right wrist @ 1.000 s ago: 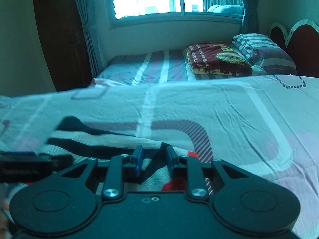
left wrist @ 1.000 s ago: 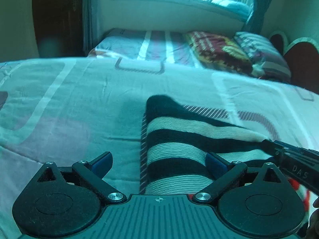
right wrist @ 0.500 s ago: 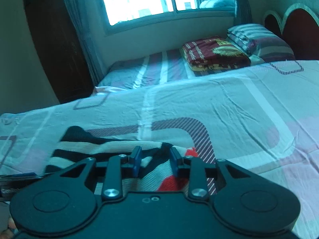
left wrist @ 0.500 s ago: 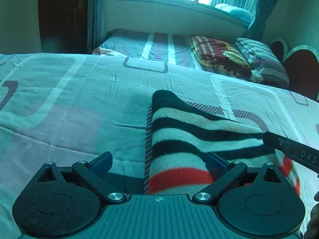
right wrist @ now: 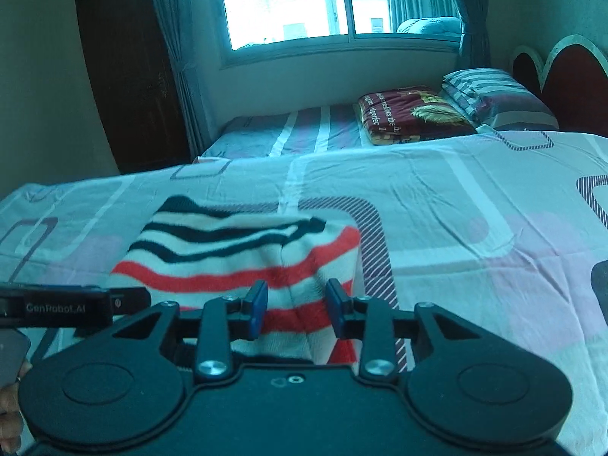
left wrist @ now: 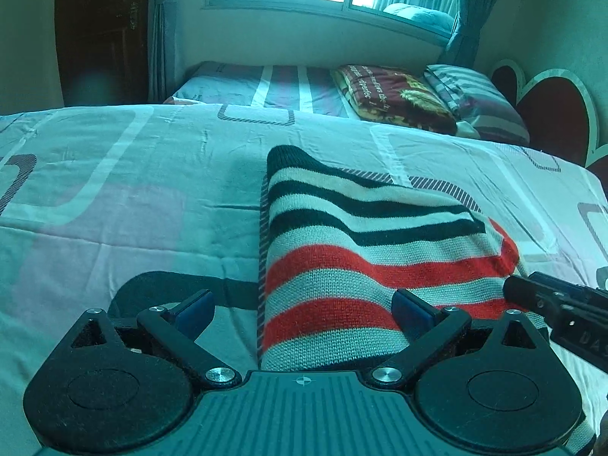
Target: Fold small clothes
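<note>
Nearest me, left gripper (left wrist: 302, 315) gapes wide, nothing in it; the striped knit sweater (left wrist: 364, 250) lies btwn its blue pads w/o being pinched. Right gripper (right wrist: 296, 309) at 3 o'clock of it is part-open, also empty, pads over the near hem. Sweater sits folded on the patterned bedsheet (left wrist: 114, 190), running toward 12 o'clock. Looks soft, light, floppy, not slippery, prob sags if lifted by one corner; I'd grab the thick folded edge at both near corners. Farther off: second bed (right wrist: 296, 133), folded blanket (right wrist: 410, 112), window (right wrist: 323, 0)
</note>
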Available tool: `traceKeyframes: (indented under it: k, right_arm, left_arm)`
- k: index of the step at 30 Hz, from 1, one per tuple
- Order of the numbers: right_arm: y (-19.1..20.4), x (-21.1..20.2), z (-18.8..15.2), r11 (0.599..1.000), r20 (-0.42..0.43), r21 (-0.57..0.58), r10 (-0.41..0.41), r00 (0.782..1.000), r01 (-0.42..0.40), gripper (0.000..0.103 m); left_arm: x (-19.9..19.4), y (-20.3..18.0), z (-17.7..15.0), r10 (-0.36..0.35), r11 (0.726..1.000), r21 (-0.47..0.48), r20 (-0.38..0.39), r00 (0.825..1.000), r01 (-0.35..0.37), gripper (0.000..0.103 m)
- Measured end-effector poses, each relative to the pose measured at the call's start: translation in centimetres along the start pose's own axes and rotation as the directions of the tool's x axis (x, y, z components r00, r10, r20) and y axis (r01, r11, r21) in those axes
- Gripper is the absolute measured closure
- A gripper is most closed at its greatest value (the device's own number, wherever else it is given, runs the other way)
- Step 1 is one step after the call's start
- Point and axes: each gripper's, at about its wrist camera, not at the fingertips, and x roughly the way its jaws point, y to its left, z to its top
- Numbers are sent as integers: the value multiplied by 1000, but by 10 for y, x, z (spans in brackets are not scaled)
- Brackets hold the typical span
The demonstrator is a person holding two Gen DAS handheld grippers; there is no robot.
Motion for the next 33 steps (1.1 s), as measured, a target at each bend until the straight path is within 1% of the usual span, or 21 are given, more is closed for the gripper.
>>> traceKeyframes:
  k: [2, 4, 5, 7, 8, 9, 11, 12, 13, 15, 16, 17, 19, 20, 21, 22, 27, 29, 31, 32, 33]
  right_arm:
    - [-1, 7, -2, 1000, -13, -6, -28, 1000, 28, 75]
    - [-2, 13, -5, 997, -12, -38, -71, 997, 71, 75]
    - [-5, 15, -5, 997, -14, -25, -69, 998, 69, 73]
    - [-17, 18, -6, 997, -28, 60, -36, 999, 38, 72]
    - [-19, 19, -5, 996, -31, 77, -34, 999, 36, 72]
    - [-17, 18, -6, 997, -30, 69, -39, 999, 41, 74]
    - [-10, 13, -7, 998, -22, 49, -40, 999, 41, 80]
    - [-10, 10, -8, 998, -14, 37, -41, 999, 42, 82]
    - [-14, 10, -10, 998, -13, 50, -33, 999, 34, 82]
    - [-23, 10, -8, 995, -24, 94, -13, 1000, 15, 83]
    - [-22, 8, -6, 996, -26, 90, -15, 1000, 17, 83]
    - [-20, 6, -5, 997, -28, 81, -10, 1000, 12, 82]
    - [-20, -3, -4, 995, -29, 99, 5, 1000, -2, 80]
    - [-21, -9, -4, 994, -23, 109, 13, 1000, -11, 77]
    - [-21, -17, -5, 993, -14, 113, 22, 1000, -21, 70]
    - [-21, -24, -7, 993, -9, 112, 25, 1000, -24, 68]
    - [-15, -54, -23, 995, -5, 95, 31, 999, -31, 68]
    - [-14, -57, -31, 994, -32, 100, 39, 999, -35, 68]
    - [-14, -51, -39, 994, -63, 107, 24, 998, -18, 71]
    - [-15, -48, -41, 994, -71, 108, 8, 997, 0, 79]
    - [-16, -46, -42, 995, -71, 101, -16, 997, 24, 85]
  left_arm:
    - [4, -2, -2, 0, 1000, -3, -7, 1000, 0, 4]
    - [7, -3, -3, -2, 1000, -15, -16, 1000, 2, 4]
    - [10, -2, -3, -2, 1000, -27, -21, 1000, 2, 3]
    - [14, -3, -4, 5, 999, -53, -31, 1000, -6, 0]
    - [16, -6, -5, 3, 998, -62, -38, 999, -6, 0]
    - [18, -10, -5, 3, 998, -63, -46, 999, -6, 0]
    - [20, -22, -6, 0, 999, -37, -55, 998, -2, 0]
    - [20, -27, -8, 4, 1000, -18, -45, 999, -5, 0]
    - [19, -30, -9, 6, 1000, -7, -39, 999, -6, 0]
    - [15, -25, -7, -15, 1000, -28, -52, 999, 14, 0]
    - [11, -20, -6, -27, 999, -46, -55, 998, 24, 0]
    - [4, -16, -7, -31, 998, -53, -50, 998, 28, 0]
    - [-11, -11, -9, -31, 999, -32, -24, 999, 30, 0]
    - [-19, -9, -11, -32, 999, -14, -9, 999, 32, 0]
    - [-26, -6, -13, -33, 999, 1, 8, 999, 33, 0]
    - [-33, -4, -15, -31, 999, 12, 21, 999, 30, 0]
    - [-58, 6, -31, -28, 999, 28, 34, 999, 27, 0]
    - [-57, 7, -42, -27, 999, 41, 24, 999, 26, 0]
    - [-48, 6, -48, -50, 998, 37, -18, 999, 51, 0]
    - [-43, 3, -51, -71, 997, 38, -34, 997, 72, 0]
    - [-40, -1, -53, -87, 995, 55, -45, 995, 89, 0]
